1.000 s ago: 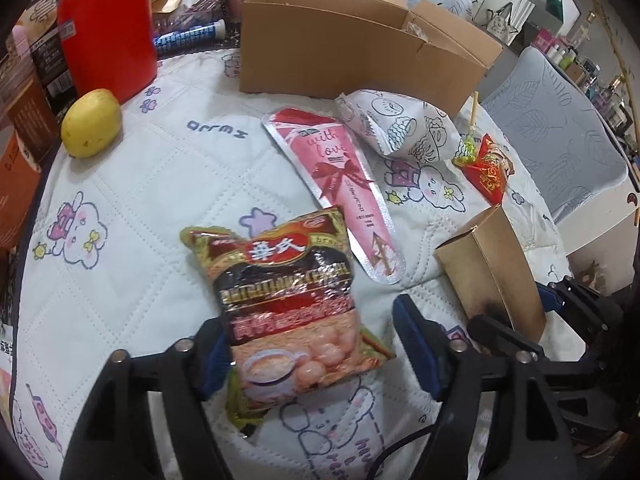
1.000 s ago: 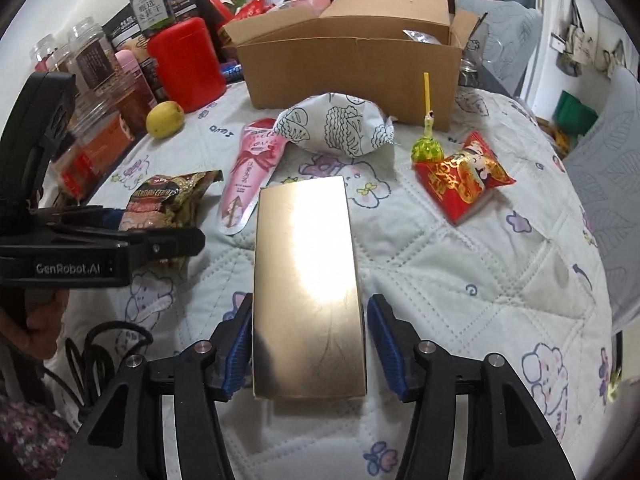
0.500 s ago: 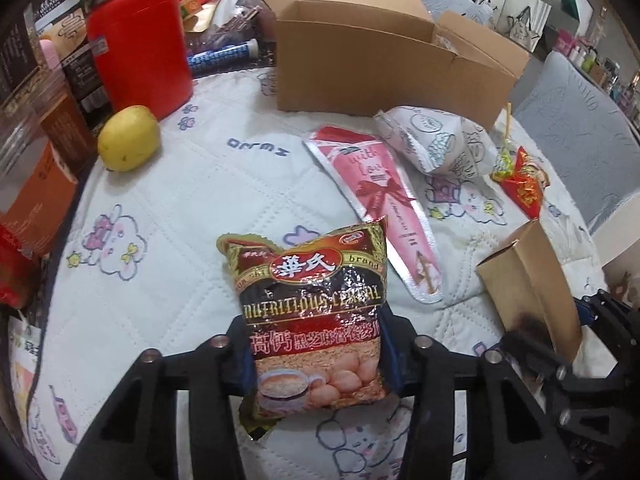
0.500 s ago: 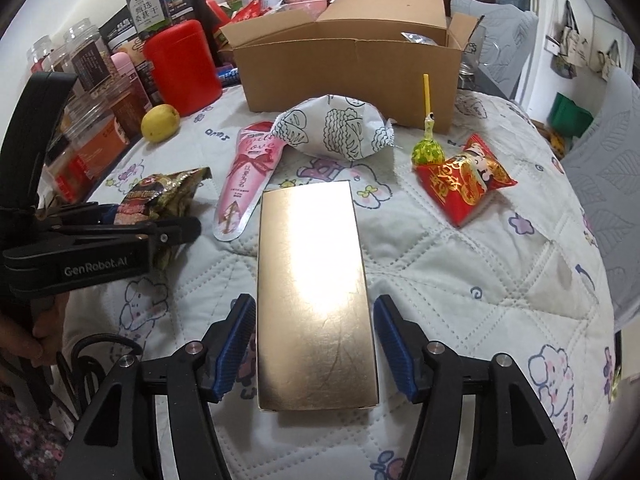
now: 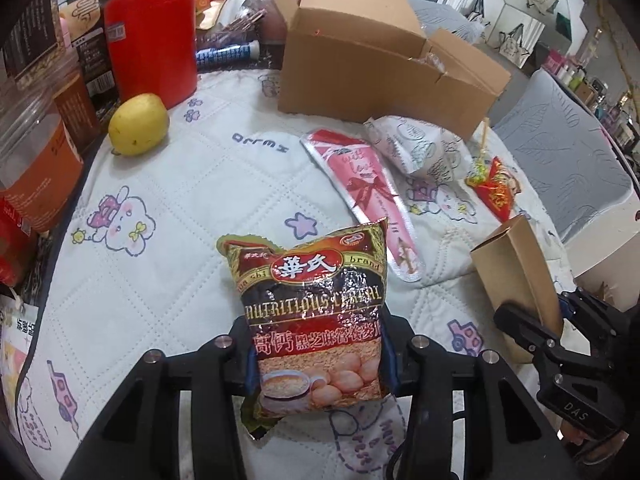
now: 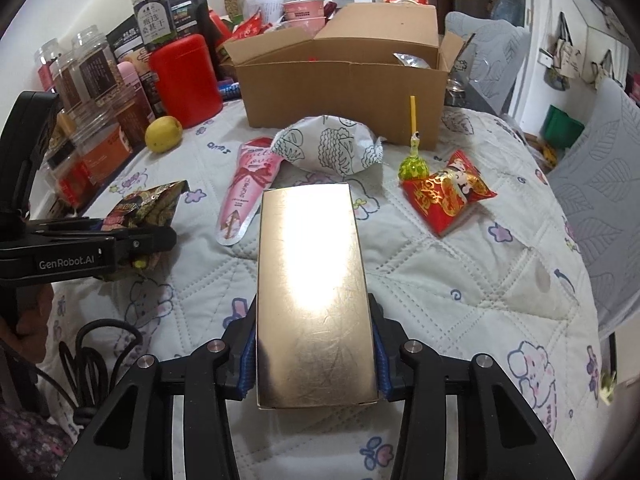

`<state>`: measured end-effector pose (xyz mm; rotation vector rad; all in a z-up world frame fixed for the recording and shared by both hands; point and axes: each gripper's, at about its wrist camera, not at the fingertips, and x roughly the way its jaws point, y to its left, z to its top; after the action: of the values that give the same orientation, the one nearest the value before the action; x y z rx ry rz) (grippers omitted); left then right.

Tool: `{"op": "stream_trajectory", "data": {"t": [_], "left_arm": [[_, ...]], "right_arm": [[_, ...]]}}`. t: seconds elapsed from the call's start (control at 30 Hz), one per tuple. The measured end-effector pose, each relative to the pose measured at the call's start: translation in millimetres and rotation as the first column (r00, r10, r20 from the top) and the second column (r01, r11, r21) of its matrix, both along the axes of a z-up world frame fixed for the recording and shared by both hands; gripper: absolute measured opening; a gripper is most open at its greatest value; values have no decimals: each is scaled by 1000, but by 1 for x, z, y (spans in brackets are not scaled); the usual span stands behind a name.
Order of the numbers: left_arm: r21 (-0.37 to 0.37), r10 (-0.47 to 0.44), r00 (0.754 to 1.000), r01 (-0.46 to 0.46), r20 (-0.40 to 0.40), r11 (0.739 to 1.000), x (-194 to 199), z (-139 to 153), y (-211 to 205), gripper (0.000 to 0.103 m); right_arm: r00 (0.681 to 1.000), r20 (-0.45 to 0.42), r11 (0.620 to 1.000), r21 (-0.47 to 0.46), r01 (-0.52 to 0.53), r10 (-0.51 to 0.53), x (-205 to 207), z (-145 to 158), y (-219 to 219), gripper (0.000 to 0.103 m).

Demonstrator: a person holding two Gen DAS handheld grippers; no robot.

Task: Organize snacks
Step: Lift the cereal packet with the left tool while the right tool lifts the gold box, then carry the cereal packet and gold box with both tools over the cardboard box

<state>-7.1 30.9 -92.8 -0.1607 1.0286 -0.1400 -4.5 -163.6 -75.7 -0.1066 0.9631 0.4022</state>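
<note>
On the quilted desk [image 5: 172,208], my left fingers [image 5: 248,354] have just closed and now pinch the lower sides of the cereal bag [image 5: 316,312]; at the right, my other fingers [image 6: 380,360], also just closing, clamp the gold box [image 6: 312,296]. I should lift both level, squeeze the bag gently, and carry them over the loose packets to the cardboard box [image 6: 344,84].
</note>
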Motion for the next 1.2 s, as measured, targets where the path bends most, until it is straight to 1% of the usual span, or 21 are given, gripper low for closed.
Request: {"op": "stream_trajectory", "data": {"t": [0.2,0.3,0.5,0.73,0.9,1.07,1.2], "left_arm": [[-13,-31,999,32,39,999,-6,13,-6,45],[-3,-35,997,35,65,999,-10,22,-9,45],[-13,-51,991,53,120,999,-17,39,-13,45],[-13,-84,979,87,183,996,-19,62,-21,45],[-21,-97,971,104,219,994,-16,77,-26,45],[-17,-106,959,115,264,993,-9,95,-30,45],[-7,-113,948,121,297,993,0,108,-36,45]], "right_arm": [[1000,12,999,47,-10,10,-8,10,3,44],[1000,26,999,53,-11,10,-12,16,4,44],[999,49,998,67,-5,2,-19,28,4,44],[995,96,995,100,-14,4,-25,47,7,44],[990,140,995,93,-19,6,-24,63,8,44],[987,160,995,100,-19,2,-16,76,6,44],[980,197,995,92,-28,10,-8,88,8,44]]}}
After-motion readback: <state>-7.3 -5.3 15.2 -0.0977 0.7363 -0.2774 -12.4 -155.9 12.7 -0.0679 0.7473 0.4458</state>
